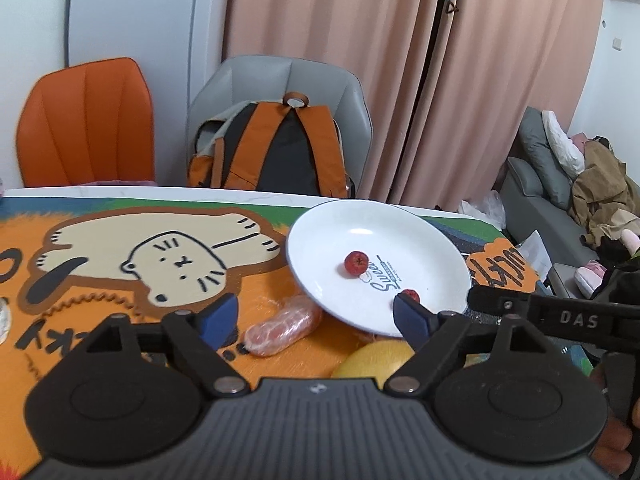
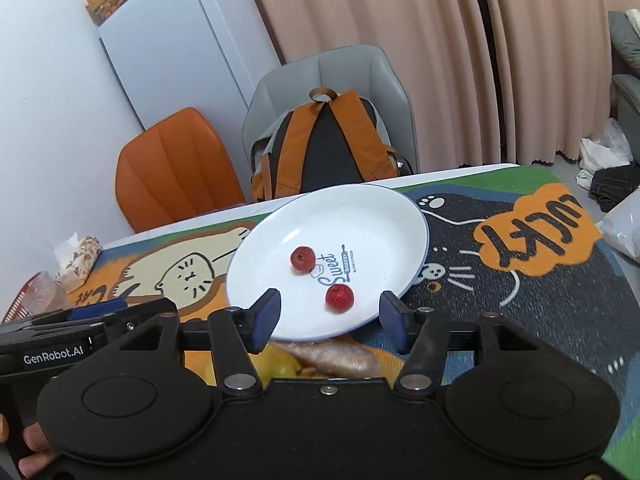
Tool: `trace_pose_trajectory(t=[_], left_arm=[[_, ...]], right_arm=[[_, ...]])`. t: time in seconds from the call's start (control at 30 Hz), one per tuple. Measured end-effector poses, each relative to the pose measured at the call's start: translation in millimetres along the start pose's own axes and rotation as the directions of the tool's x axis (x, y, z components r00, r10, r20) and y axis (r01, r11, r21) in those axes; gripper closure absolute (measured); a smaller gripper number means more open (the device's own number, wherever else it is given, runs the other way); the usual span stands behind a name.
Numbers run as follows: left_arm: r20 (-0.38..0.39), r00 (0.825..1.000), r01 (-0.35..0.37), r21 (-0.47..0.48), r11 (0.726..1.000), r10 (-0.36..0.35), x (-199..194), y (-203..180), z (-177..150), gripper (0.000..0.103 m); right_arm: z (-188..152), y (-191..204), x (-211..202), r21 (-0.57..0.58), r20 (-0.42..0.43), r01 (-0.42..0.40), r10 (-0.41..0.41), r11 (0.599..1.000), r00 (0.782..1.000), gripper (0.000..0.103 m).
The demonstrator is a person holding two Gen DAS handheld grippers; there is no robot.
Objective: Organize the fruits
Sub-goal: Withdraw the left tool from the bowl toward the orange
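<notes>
A white plate (image 1: 352,224) (image 2: 384,216) printed "Sweet" rests on the cartoon mat and holds two small red fruits (image 1: 355,263) (image 2: 303,258), the nearer one (image 2: 339,297) half hidden behind a fingertip in the left wrist view (image 1: 412,294). A plastic-wrapped peeled orange (image 1: 282,326) (image 2: 336,356) and a yellow fruit (image 1: 376,360) (image 2: 276,364) lie in front of the plate's near rim. My left gripper (image 1: 316,316) is open above the wrapped orange, nothing between its blue pads. My right gripper (image 2: 330,320) is open over the plate's near rim, empty.
A grey chair with an orange-and-black backpack (image 1: 276,148) (image 2: 324,144) and an orange chair (image 1: 86,120) (image 2: 176,168) stand behind the table's far edge. A red basket and wrapped snack (image 2: 76,260) sit at the left. A sofa with clothes (image 1: 568,184) is at the right.
</notes>
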State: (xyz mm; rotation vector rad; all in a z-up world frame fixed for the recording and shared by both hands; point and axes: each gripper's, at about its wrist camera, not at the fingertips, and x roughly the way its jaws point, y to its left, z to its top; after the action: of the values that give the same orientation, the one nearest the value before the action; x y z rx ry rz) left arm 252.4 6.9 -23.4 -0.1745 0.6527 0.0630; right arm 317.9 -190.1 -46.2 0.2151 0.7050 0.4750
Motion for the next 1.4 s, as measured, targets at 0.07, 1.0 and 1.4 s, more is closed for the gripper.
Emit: trace_pose_trajectory(t=[0.07,1.0,1.4], left_arm=[[0.006,1.0,0.005,-0.011,1.0,-0.004,-9.3,1.6,-4.3,0.019],[0.042,0.999,-0.017,-0.078,0.997,0.02,-100.9,10.6,-71.6,0.018],[0.034,0.999,-0.029,-0.064,0.998,0.031,-132.3,11.6,-92.1,0.018]], right_arm=[[-5.1,2.7,-7.6,0.0,0.012,0.011,-0.011,1.0,1.0,0.048],[-66.7,25.2,-95.7,0.014,0.064,0.0,0.0,1.0,0.998,0.018],[-83.9,38.6,-123.6,-0.019,0.076,-0.014,0.015,1.0,0.997,0.002]])
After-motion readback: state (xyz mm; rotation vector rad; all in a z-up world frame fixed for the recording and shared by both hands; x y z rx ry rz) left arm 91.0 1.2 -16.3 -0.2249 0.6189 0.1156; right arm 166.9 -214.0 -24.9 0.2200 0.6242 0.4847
